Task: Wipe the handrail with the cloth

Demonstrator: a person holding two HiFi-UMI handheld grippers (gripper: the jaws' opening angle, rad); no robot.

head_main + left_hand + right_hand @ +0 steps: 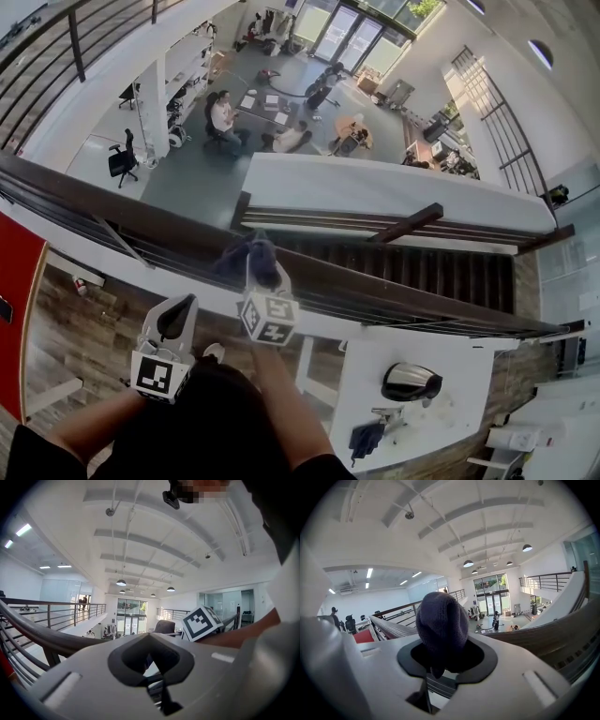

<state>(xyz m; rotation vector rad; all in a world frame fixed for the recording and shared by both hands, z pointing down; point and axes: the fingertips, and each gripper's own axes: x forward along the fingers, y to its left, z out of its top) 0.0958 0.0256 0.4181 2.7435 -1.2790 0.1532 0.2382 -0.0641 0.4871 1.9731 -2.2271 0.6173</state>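
Observation:
The dark wooden handrail crosses the head view from the left down to the right. A dark blue knitted cloth lies bunched on it near the middle. My right gripper is shut on the cloth and holds it against the rail. In the right gripper view the cloth bulges up out of the gripper, with the handrail running off to the right. My left gripper hangs short of the rail, shut and empty. The left gripper view shows that gripper beside the handrail.
Thin metal bars run under the rail. Far below is an atrium floor with seated people at tables and a staircase. A white desk with a dark rounded object stands at the lower right. A red wall is at the left.

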